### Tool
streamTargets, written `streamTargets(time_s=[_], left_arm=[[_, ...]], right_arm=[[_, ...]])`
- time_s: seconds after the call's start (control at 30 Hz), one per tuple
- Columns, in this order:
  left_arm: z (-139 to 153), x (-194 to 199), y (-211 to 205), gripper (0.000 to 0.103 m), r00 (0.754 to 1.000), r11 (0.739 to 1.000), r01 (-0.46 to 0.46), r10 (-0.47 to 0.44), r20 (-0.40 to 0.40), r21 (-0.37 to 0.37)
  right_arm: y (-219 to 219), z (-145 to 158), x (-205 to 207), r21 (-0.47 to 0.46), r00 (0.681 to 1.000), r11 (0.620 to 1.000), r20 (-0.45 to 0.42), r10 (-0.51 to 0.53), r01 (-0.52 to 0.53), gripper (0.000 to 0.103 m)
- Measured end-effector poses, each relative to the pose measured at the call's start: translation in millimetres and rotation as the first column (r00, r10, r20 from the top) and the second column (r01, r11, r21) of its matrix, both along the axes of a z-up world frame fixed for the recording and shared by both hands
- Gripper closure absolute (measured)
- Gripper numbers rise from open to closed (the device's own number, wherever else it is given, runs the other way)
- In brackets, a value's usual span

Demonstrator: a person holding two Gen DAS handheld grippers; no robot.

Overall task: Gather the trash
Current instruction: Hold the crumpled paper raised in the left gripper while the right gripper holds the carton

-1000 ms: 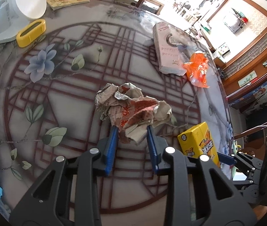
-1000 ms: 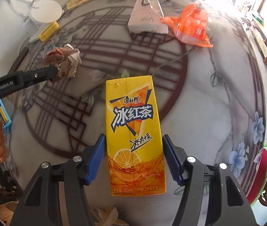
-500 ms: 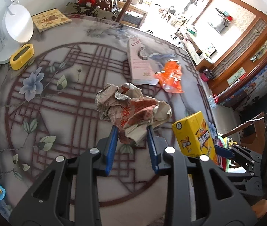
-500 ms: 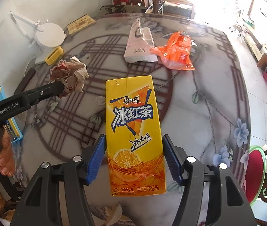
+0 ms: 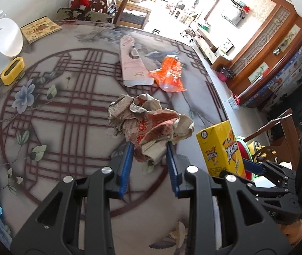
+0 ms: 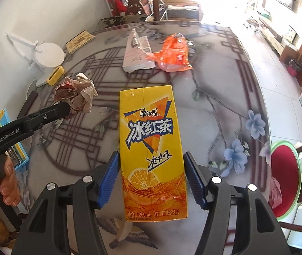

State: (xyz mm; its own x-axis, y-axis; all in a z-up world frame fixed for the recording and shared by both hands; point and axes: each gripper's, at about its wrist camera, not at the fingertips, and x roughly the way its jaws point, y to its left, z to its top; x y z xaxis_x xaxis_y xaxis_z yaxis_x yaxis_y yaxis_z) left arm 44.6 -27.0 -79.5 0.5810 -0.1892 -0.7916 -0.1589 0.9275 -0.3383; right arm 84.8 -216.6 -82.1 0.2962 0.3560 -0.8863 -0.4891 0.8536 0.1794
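Left wrist view: crumpled paper (image 5: pixel 148 125) is clamped in the left tool (image 5: pixel 150 161); the tea carton (image 6: pixel 151 155) is clamped in the right tool (image 6: pixel 151 178); beyond both, an orange wrapper (image 6: pixel 172 53) and pink box (image 6: pixel 137 55) remain on the desk (image 6: pixel 214 89).

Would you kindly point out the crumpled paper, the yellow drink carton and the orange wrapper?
crumpled paper (image 5: pixel 148 125), left wrist view, middle of the wad.
yellow drink carton (image 6: pixel 151 148), right wrist view, front face.
orange wrapper (image 6: pixel 174 53), right wrist view, centre.
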Motion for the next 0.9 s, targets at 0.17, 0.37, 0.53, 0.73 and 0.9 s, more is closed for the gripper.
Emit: streamTargets(time_s=[0.17,0.37,0.53,0.73,0.9], left_arm=[[1,1,-17,0.073,1.000,1.000,0.023,-0.023,-0.004,0.007],[3,1,-38,0.073,0.999,0.999,0.033,-0.033,-0.003,0.012],[6,1,-58,0.073,0.999,0.999,0.040,-0.041,0.003,0.017],[9,5,-88,0.073,0.998,0.998,0.059,-0.060,0.006,0.016],[8,8,-109,0.073,0.997,0.997,0.072,-0.072,0.006,0.014]], right_arm=[[-17,1,-2,0.012,1.000,1.000,-0.001,-0.015,0.015,0.044],[-35,2,-3,0.021,1.000,1.000,0.000,-0.021,0.021,0.044],[-57,6,-2,0.031,0.999,0.999,0.007,-0.038,0.038,0.044],[-85,11,-4,0.043,0.999,0.998,0.016,-0.052,0.051,0.044],[-106,11,-4,0.046,0.998,0.997,0.015,-0.062,0.061,0.044]])
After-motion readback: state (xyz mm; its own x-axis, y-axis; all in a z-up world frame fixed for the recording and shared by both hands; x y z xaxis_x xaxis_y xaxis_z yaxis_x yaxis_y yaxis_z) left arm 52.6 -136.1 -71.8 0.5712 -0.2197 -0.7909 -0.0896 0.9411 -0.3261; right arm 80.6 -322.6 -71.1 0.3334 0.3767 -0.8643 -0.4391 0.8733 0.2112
